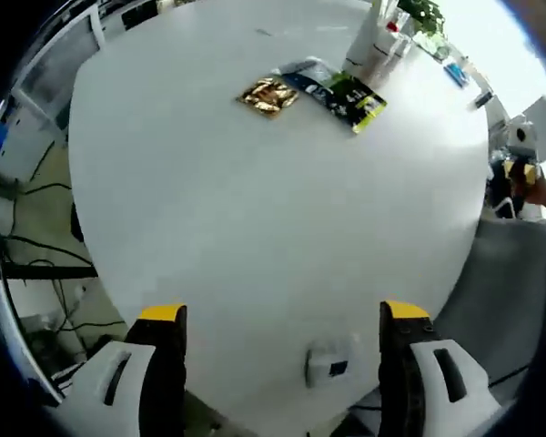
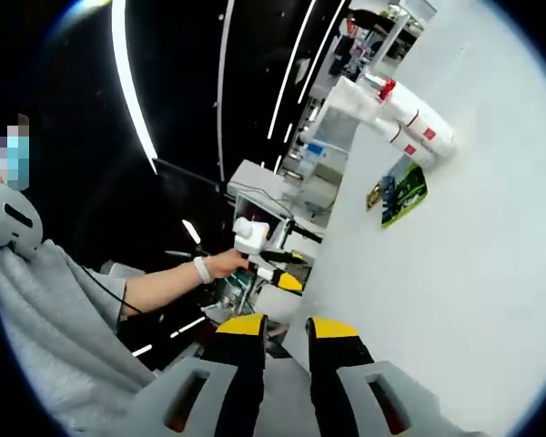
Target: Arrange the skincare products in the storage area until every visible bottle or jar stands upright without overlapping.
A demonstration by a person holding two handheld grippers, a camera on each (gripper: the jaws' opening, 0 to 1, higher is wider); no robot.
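Left view high over table (image 1: 255, 209) (right view rolled sideways).

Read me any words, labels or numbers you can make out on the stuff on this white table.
None can be read.
Green and black sachet: has print, too blurred.
Gold sachet: no legible text.
White bottles: red patches, too small to read.
Small tag on the table edge: blurred.

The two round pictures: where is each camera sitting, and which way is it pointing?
Left gripper view: rides the left gripper, jaws wide apart, looking down across the white table toward the sachets and white bottles.
Right gripper view: rides the right gripper, jaws narrowly apart, rolled sideways beside the table edge; a person's hand and grey sleeve show.
Shared: the table, the green sachet and the bottles.
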